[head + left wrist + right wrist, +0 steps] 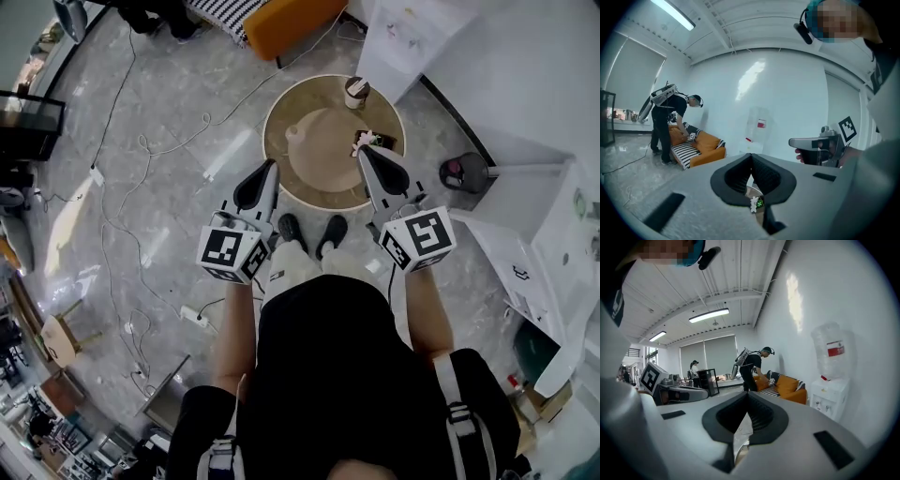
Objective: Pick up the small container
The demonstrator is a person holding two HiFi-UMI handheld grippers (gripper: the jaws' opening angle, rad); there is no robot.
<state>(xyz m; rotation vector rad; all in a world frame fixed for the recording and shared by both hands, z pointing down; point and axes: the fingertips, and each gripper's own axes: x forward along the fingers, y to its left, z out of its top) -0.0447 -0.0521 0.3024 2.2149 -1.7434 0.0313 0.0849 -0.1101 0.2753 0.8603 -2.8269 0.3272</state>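
Observation:
A small cup-like container (356,92) stands at the far edge of the round wooden table (319,178). Closer in sit a little dark box with white flowers (367,141) and a pale cone-shaped piece (295,134). My left gripper (266,169) hovers over the table's near left rim, shut and empty. My right gripper (365,151) hangs just short of the flower box, its jaws together with nothing in them. Through the left gripper (751,157) I glimpse the flowers (754,203) below. The right gripper (747,397) points level into the room.
A water dispenser (405,36) and white counters (534,216) line the right side. An orange sofa (292,21) stands beyond the table, with a person (670,123) bent over it. Cables (122,216) trail over the floor at left. A dark round object (464,172) lies right of the table.

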